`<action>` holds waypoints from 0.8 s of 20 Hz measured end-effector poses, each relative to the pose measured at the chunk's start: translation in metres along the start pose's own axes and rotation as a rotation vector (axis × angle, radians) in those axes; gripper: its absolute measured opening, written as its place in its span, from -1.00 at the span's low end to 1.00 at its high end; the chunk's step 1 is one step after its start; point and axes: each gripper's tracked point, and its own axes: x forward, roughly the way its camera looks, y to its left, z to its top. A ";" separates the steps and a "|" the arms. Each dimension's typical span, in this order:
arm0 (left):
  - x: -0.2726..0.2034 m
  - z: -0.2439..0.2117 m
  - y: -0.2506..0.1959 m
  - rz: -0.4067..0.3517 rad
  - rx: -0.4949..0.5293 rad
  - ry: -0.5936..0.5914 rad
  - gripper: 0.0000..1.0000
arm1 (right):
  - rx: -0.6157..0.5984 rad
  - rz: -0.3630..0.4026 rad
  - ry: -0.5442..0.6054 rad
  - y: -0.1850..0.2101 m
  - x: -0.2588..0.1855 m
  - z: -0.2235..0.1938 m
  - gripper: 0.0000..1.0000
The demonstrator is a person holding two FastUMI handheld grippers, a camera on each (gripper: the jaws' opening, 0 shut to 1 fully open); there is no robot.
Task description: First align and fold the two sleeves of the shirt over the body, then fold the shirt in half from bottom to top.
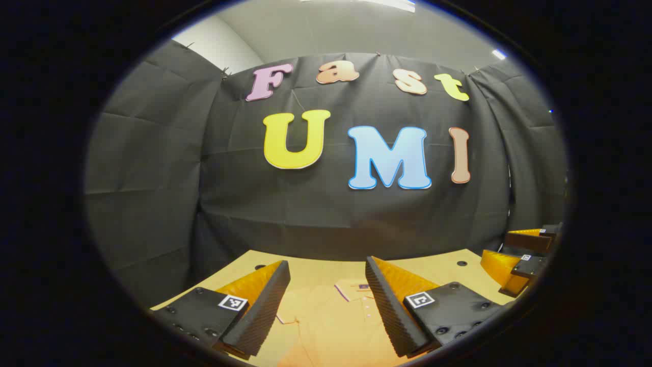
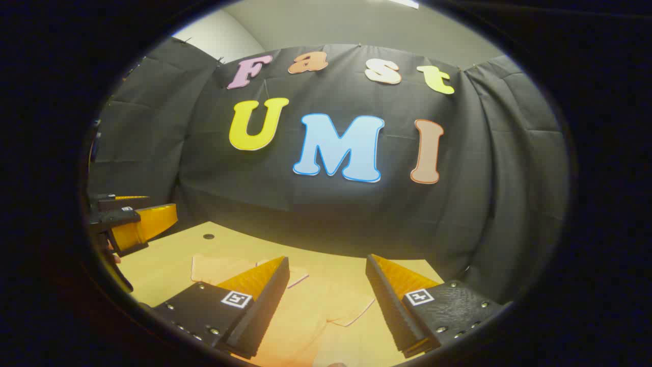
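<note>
The left claw (image 1: 326,300) hangs wide above the desk (image 1: 438,265), holding nothing; the shirt (image 1: 326,321) lies flat just below and ahead, collar (image 1: 356,288) at the far end, long axis running near to far. The right claw (image 2: 326,300), equally wide and empty, hovers over the shirt's right sleeve (image 2: 351,308), so each claw is nearest its own sleeve.

Ahead of me a black cloth wall (image 1: 305,214) hangs behind the tabletop's (image 1: 438,267) far edge, with small dark holes (image 2: 208,236) near its far corners.
</note>
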 end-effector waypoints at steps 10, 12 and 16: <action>-0.003 -0.006 0.000 0.008 -0.011 0.021 0.94 | 0.016 0.001 0.031 0.002 0.003 -0.006 0.88; -0.002 -0.006 0.000 0.008 -0.009 0.023 0.94 | 0.019 0.001 0.033 0.003 0.003 -0.006 0.88; -0.003 -0.007 0.001 0.011 -0.015 0.028 0.94 | 0.021 -0.007 0.042 0.002 0.007 -0.009 0.87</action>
